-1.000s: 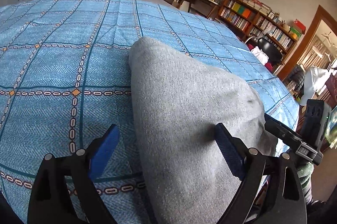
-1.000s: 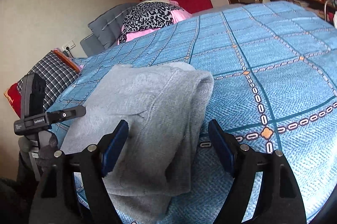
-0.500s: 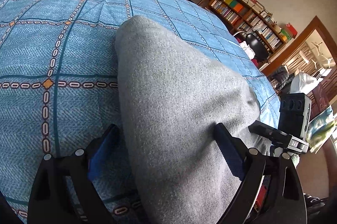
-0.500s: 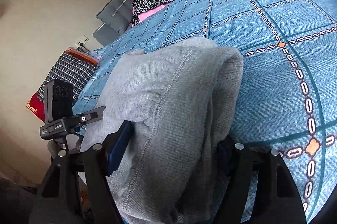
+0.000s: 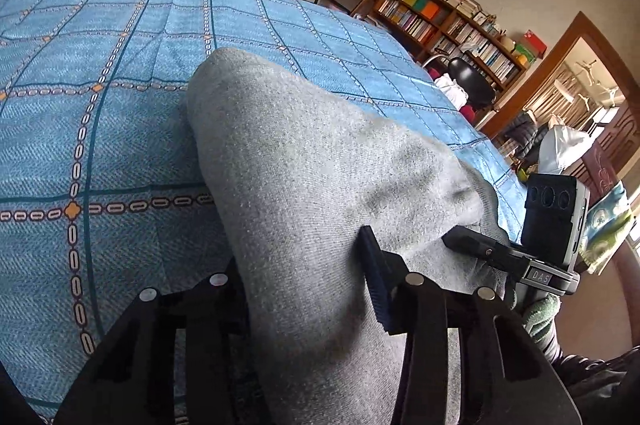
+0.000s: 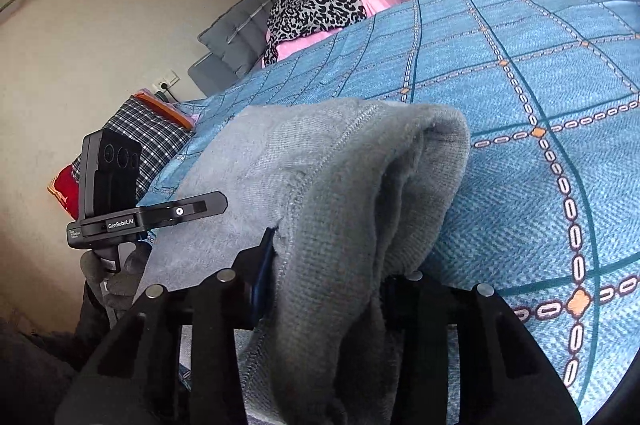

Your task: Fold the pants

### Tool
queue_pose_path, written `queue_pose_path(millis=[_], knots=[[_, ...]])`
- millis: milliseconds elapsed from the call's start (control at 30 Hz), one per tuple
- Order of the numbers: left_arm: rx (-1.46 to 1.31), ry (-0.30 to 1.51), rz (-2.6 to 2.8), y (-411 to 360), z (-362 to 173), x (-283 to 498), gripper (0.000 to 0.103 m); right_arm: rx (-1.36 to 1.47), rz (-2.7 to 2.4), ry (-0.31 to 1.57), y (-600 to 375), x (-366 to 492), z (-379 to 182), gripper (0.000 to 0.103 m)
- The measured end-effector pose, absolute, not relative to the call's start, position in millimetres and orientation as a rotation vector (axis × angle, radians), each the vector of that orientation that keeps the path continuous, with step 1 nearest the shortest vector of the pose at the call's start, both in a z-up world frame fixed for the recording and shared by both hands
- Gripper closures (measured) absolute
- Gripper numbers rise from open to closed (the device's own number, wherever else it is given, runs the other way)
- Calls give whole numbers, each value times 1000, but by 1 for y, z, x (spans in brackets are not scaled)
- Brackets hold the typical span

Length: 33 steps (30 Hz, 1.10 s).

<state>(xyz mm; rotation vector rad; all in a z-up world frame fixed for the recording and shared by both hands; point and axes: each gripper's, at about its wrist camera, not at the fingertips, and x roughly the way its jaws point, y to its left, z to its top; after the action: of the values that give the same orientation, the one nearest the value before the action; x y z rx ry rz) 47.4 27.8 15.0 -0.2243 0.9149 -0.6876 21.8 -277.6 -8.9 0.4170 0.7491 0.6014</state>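
Both grippers' jaws have just been closing — the left gripper [image 5: 304,285] and right gripper [image 6: 332,277] each clamp the grey pants [image 5: 304,161] on the blue bedspread [image 5: 100,145]; the left unit's label reads "GenRobot.AI".

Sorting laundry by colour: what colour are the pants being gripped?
Plain light grey pants, clearest in the left wrist view.

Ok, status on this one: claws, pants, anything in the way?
Both claws just closed: left claw and right claw each clamped on the grey pants. Pants bunched on blue bedspread. Nothing blocking.
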Motion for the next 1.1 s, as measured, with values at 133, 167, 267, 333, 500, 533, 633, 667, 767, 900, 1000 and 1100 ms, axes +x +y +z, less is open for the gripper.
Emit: queue_pose_path(millis=[133, 167, 267, 333, 500, 533, 633, 667, 767, 900, 1000, 1100], knots=[[-181, 881, -713, 7, 32, 54, 63, 416, 569, 676, -299, 18, 8, 63], [-165, 871, -723, -3, 37, 57, 63, 419, 556, 659, -307, 18, 12, 63], [-96, 833, -746, -44, 51, 70, 63, 426, 505, 621, -335, 20, 22, 63], [-48, 813, -766, -74, 57, 81, 63, 431, 461, 600, -357, 23, 26, 63], [5, 806, -839, -153, 65, 120, 63, 444, 340, 560, -417, 35, 34, 63], [13, 805, -853, -169, 64, 128, 63, 443, 316, 556, -429, 39, 35, 63], [26, 815, -896, -213, 60, 151, 63, 440, 243, 549, -466, 51, 35, 63], [28, 820, -908, -227, 57, 158, 63, 441, 223, 549, -477, 55, 34, 63], [35, 839, -936, -263, 48, 180, 63, 443, 167, 559, -508, 69, 29, 63], [48, 863, -958, -304, 36, 205, 63, 446, 109, 582, -543, 87, 20, 63], [54, 883, -973, -327, 26, 220, 63, 464, 77, 602, -562, 98, 10, 63], [47, 912, -978, -344, 14, 234, 63, 478, 52, 626, -578, 109, 0, 63]])
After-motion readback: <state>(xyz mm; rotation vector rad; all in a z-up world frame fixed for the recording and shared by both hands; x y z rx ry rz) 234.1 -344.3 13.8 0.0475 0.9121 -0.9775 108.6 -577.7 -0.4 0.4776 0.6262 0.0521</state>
